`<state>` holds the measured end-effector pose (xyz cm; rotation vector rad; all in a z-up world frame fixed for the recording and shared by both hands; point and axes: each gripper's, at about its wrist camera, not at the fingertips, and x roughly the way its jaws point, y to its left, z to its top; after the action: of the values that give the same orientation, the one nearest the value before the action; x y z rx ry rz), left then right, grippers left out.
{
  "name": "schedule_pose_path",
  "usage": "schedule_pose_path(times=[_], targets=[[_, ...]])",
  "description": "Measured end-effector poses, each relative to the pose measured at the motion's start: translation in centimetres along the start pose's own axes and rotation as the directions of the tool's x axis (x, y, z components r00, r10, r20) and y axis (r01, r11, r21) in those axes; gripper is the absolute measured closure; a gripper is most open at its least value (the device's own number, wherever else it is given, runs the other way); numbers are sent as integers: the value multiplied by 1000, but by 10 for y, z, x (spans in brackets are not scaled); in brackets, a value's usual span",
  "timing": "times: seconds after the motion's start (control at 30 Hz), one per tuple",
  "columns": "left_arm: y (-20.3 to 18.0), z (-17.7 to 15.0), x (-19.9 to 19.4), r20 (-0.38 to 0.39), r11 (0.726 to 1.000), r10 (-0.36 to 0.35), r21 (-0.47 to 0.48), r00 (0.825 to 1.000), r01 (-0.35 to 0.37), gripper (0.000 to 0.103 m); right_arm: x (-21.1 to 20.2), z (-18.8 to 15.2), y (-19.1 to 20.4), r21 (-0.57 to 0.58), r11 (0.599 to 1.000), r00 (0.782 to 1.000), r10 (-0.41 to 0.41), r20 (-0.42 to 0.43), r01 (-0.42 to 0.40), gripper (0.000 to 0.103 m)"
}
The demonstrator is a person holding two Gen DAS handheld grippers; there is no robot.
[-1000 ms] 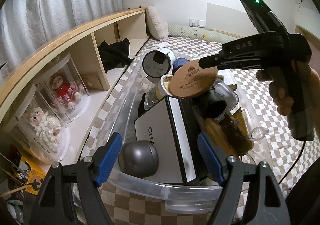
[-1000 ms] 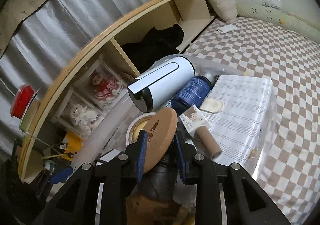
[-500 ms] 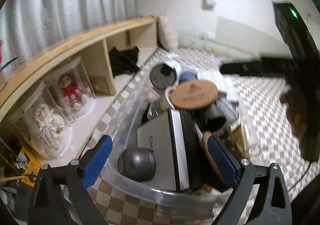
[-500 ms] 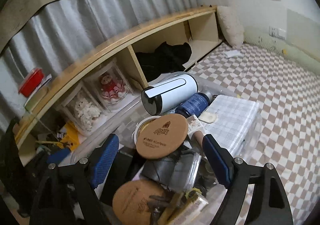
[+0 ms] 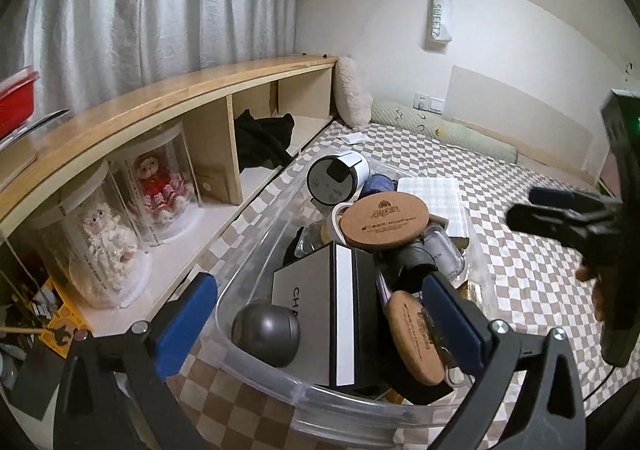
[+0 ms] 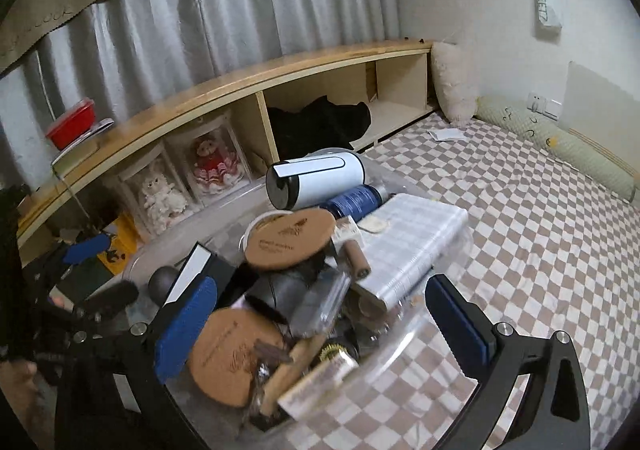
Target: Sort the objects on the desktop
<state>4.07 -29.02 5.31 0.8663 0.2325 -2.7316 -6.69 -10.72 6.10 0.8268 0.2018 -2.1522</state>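
A clear plastic bin (image 5: pixel 256 262) on the checkered bed is piled with desktop objects. A round cork coaster (image 5: pixel 385 219) lies on top of a white cup; it also shows in the right wrist view (image 6: pixel 290 244). A second cork coaster (image 5: pixel 416 336) leans lower down; it also shows in the right wrist view (image 6: pixel 236 356). There are also a white bottle (image 5: pixel 338 178), a black-and-white box (image 5: pixel 332 314) and a grey ball (image 5: pixel 266 334). My left gripper (image 5: pixel 320 324) is open and empty over the bin's near end. My right gripper (image 6: pixel 322 328) is open and empty above the bin.
A wooden shelf (image 5: pixel 160 110) runs along the left with doll cases (image 5: pixel 108 238) and a black cloth (image 5: pixel 262 142). The checkered bed (image 5: pixel 520 210) spreads to the right. A folded grey cloth (image 6: pixel 416 238) lies in the bin's far end.
My right gripper let go of the upper cork coaster, opened wide and drew back up and away. The coaster now rests on the cup. My left gripper also pulled back a little.
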Motion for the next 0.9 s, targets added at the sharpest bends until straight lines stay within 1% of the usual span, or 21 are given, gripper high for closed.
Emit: schedule_pose_path(times=[0.07,0.2,0.33,0.43,0.53,0.7,0.9], targets=[[-1,0,-2,1,1000,13,-13,1000,-13,0,-17,-7,-1,-18,1000,999,-6,39,7,0],[-9,-1,-10,19,998,56,-4,998,-56,0,-51,-20,-4,-42,999,995,-17,95,21,0],[-17,-2,-17,29,999,50,-8,998,-50,0,-78,-36,-9,-38,999,993,-32,117,37,0],[-25,-3,-21,32,999,51,-2,998,-51,0,-91,-49,-16,-27,998,991,-46,122,50,0],[-35,-6,-26,38,998,57,19,998,-58,0,-102,-61,-23,-20,996,988,-82,131,85,0],[-51,-14,-37,52,997,52,53,997,-55,0,-118,-75,-37,-9,987,971,-159,177,163,0],[-64,-22,-45,81,993,61,97,995,-69,0,-132,-88,-48,11,980,961,-198,193,199,0]])
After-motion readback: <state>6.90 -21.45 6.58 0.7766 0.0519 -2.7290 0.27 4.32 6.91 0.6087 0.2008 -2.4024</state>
